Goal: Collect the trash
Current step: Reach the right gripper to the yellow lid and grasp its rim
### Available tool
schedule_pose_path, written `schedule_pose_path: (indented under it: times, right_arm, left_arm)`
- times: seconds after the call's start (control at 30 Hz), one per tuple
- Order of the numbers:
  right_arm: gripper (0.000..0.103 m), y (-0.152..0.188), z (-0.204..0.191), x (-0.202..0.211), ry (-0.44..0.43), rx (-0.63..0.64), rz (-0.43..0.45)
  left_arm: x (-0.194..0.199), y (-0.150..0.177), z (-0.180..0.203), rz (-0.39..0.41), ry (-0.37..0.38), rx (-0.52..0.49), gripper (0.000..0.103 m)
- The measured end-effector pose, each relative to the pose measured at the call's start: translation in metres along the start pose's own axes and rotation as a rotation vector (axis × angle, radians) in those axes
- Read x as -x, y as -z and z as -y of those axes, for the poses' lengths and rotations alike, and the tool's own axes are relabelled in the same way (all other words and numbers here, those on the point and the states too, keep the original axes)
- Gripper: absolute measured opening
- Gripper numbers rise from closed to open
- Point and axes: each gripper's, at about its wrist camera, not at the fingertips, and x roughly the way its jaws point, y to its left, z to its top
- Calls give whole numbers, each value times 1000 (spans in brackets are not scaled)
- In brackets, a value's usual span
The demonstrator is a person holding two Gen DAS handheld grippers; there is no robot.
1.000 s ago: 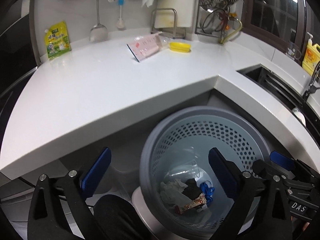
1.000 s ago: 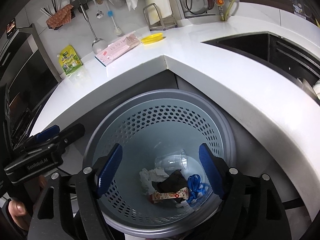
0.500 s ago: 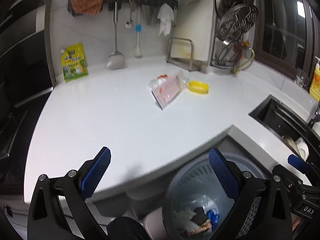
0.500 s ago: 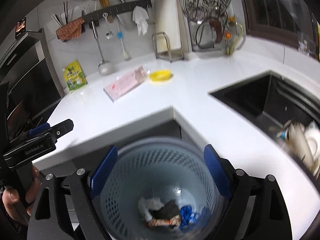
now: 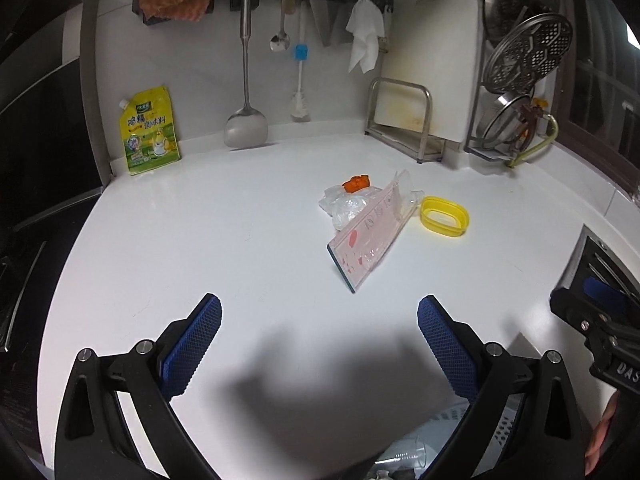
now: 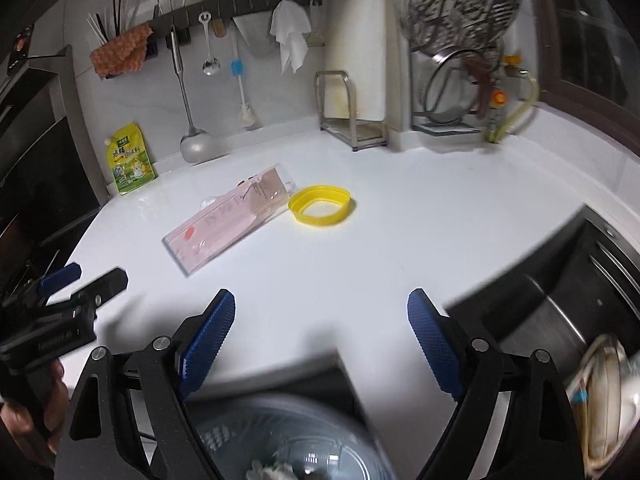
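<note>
Bare counter ahead; pink package, yellow ring mid-counter; sink right

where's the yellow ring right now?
The yellow ring lies on the white counter, right of centre in both wrist views, beside the far end of the pink package and in front of the metal rack.

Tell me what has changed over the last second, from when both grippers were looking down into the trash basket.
Both the left gripper and right gripper rose from over the basket and now face the countertop. Both stayed open and empty; nothing was grasped or released. The pink package, yellow ring and crumpled clear plastic lie where they were.
</note>
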Motion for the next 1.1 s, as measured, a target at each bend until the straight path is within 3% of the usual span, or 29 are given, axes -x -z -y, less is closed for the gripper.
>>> schedule_pose_path:
  times: [0.5,1.1]
  right_arm:
    - [84,-61,3,-131,-36,-20,-180]
    - [84,-88,-2,-192,35,-3,-250]
  left_arm:
    - [-59,-26,-4,-50,-32,36,97]
    - [-70,-29,-2,-67,-10,43,97]
